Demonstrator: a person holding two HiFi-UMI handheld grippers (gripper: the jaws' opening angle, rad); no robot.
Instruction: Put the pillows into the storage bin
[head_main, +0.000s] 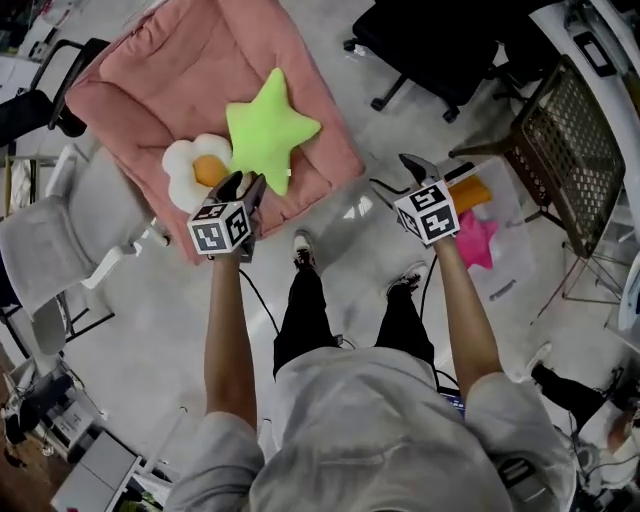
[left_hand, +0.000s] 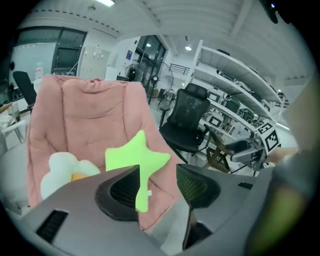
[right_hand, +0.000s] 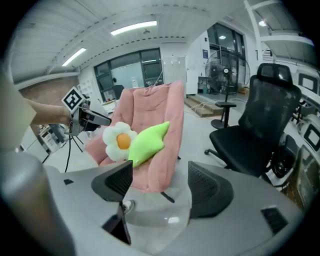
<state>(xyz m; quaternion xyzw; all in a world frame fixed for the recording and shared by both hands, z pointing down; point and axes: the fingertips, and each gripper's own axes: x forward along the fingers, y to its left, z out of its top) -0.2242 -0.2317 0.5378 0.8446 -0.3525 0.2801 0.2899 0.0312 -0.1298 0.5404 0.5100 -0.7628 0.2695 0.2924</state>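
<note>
A green star pillow and a white flower pillow with an orange centre lie on a pink lounge chair. My left gripper hangs just in front of them, open and empty. My right gripper is open and empty too, above a clear storage bin. A pink star pillow and an orange pillow are in that bin.
A black office chair stands beyond the bin. A brown mesh rack is at the right and a white chair at the left. The person's shoes stand on the pale floor between chair and bin.
</note>
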